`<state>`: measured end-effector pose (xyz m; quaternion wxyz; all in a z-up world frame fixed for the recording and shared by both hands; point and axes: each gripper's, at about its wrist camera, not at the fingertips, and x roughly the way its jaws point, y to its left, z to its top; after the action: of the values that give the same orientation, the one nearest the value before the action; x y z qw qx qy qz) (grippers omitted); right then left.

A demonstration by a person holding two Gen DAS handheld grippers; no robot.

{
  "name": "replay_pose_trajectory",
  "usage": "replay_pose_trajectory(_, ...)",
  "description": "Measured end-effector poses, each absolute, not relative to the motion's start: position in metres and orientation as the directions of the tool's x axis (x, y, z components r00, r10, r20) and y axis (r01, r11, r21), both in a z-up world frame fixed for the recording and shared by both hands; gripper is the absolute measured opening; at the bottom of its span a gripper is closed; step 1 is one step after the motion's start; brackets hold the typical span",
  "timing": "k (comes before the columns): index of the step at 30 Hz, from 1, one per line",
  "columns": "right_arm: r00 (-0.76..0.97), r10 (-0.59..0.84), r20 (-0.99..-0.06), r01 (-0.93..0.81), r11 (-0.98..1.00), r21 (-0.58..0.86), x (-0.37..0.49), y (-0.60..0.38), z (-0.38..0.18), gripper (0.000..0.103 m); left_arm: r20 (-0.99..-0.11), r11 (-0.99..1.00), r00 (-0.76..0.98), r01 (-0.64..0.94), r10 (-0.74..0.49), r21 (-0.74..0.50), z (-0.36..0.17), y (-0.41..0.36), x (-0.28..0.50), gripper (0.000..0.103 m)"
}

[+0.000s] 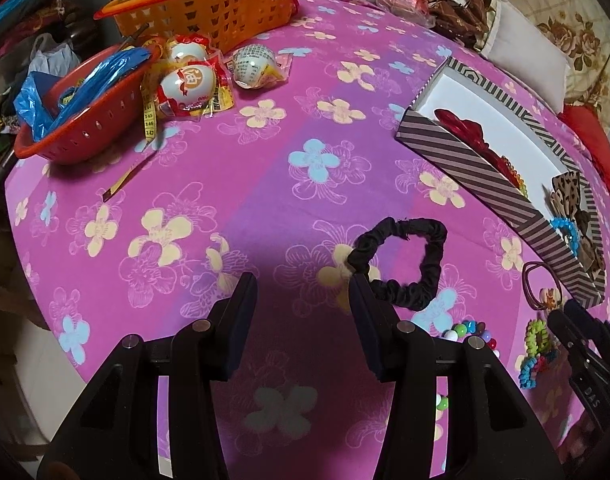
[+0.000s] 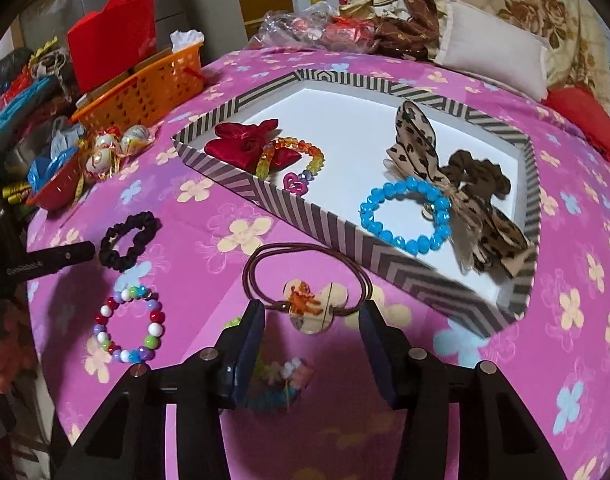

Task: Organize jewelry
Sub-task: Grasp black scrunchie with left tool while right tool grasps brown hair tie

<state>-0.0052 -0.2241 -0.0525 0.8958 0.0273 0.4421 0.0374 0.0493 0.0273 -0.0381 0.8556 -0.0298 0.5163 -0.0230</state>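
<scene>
My right gripper (image 2: 313,306) is open. Its fingers flank a brown hair tie (image 2: 309,308) with a cartoon charm that lies on the pink floral cloth just in front of the striped box (image 2: 325,216). The box holds a red bow (image 2: 249,144), an amber bracelet (image 2: 293,152), a blue bead bracelet (image 2: 405,216) and a leopard bow (image 2: 445,184). My left gripper (image 1: 301,280) is open and empty, its right fingertip beside a black scrunchie (image 1: 401,264). A multicoloured bead bracelet (image 2: 131,326) lies to the left on the cloth. Small bright hair ties (image 2: 281,376) lie under the right gripper.
An orange basket (image 1: 209,8), a red colander (image 1: 85,120), wrapped eggs (image 1: 189,84) and a yellow tape measure (image 1: 149,116) crowd the far left. A pillow (image 2: 493,52) and plastic bags sit behind the box. The cloth drops off at the left edge.
</scene>
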Motion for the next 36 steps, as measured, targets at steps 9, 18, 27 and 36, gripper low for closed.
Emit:
replay_pose_trajectory(9, 0.612, 0.081, -0.786, -0.059, 0.997, 0.056, 0.003, -0.226, -0.058, 0.048, -0.881, 0.991, 0.453, 0.032, -0.133, -0.133, -0.040, 0.025, 0.056, 0.047)
replay_pose_trajectory(18, 0.636, 0.079, -0.767, -0.066, 0.997, 0.049, -0.001, -0.226, -0.060, 0.039, -0.884, 0.992, 0.450, 0.065, -0.122, -0.104, -0.045, 0.008, 0.063, 0.059)
replay_pose_trajectory(27, 0.643, 0.126, -0.755, -0.048, 0.991, 0.125, -0.009, -0.233, -0.058, 0.039, -0.877, 0.990, 0.461, 0.103, -0.137, -0.100, -0.047, -0.002, 0.063, 0.013)
replay_pose_trajectory(36, 0.662, 0.132, -0.738, -0.056, 0.990, 0.127, -0.019, -0.231, -0.044, 0.039, -0.841, 0.992, 0.529, 0.104, -0.115, -0.071, -0.024, -0.006, 0.051, 0.008)
